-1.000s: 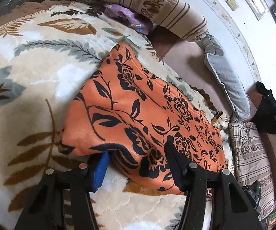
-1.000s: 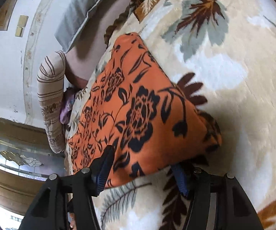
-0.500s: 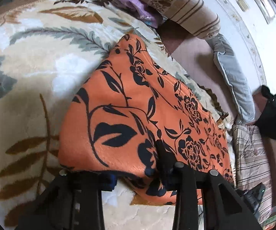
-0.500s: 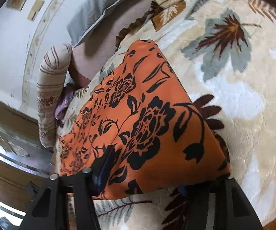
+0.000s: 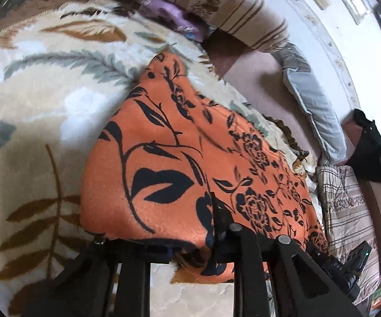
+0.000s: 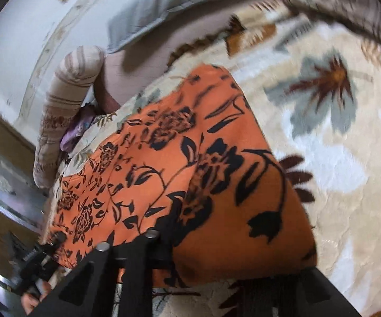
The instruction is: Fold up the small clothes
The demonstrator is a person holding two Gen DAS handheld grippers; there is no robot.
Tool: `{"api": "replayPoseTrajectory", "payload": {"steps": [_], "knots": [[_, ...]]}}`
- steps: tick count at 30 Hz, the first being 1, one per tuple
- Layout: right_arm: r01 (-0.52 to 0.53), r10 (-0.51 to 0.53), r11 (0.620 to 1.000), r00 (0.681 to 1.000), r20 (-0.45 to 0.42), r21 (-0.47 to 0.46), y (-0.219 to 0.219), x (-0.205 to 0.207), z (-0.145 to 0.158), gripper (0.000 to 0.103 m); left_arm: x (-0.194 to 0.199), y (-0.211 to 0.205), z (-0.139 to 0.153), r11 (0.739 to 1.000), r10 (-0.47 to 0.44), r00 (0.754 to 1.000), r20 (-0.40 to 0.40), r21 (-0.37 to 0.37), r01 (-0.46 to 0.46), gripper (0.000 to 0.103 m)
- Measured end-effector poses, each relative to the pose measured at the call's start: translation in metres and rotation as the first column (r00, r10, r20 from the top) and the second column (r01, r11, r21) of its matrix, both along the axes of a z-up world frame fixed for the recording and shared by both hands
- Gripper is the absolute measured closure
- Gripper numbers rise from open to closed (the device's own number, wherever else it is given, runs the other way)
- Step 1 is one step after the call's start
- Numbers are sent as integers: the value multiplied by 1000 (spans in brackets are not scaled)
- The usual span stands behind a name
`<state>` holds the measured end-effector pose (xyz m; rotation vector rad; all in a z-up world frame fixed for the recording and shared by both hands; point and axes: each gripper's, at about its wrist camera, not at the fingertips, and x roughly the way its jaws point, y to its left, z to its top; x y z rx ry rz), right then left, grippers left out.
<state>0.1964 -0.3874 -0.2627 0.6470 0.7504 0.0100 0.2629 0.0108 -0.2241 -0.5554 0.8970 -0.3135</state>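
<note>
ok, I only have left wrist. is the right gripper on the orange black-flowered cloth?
Observer: In the right wrist view, one finger of the right gripper lies on top of the orange fleece cloth with black flower print. The other finger is hidden under the cloth's near corner.
Operator: closed?
Observer: Cannot tell. The cloth drapes over the gap between the fingers, and that frame is blurred.
Operator: what's on the bed on that side?
Observer: Beside the cloth, only the cream plush blanket shows, printed with a grey-blue flower with a brown centre.
</note>
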Motion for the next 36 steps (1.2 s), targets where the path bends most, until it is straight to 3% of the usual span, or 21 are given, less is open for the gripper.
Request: {"api": "replayPoseTrajectory", "payload": {"steps": [7, 13, 19, 22, 25, 28, 30, 36], "knots": [[27, -22, 997, 998, 64, -70, 3, -24, 21, 87, -23, 5, 21, 999, -18, 1000, 16, -29, 18, 84], [0, 7, 995, 997, 72, -98, 10, -57, 34, 87, -62, 9, 29, 1000, -31, 1000, -2, 4, 31, 84], [25, -24, 999, 998, 56, -31, 17, -109, 26, 87, -115, 23, 30, 999, -37, 999, -7, 12, 37, 84], [35, -34, 999, 998, 49, -15, 17, -125, 23, 87, -138, 24, 24, 997, -60, 998, -16, 55, 60, 83], [32, -32, 999, 999, -15, 17, 14, -126, 9, 87, -144, 25, 10, 993, -60, 996, -61, 98, 65, 80], [33, -26, 996, 996, -82, 85, 6, -121, -4, 83, -143, 32, 5, 995, -45, 993, -105, 79, 53, 71], [51, -38, 990, 994, -100, 131, -3, -125, -5, 80, -149, 37, 14, 995, -44, 995, -90, 87, 52, 69], [120, -100, 970, 990, -102, 211, -30, -159, 1, 78, -181, 56, 42, 978, -20, 1000, -18, 208, 23, 60]]}}
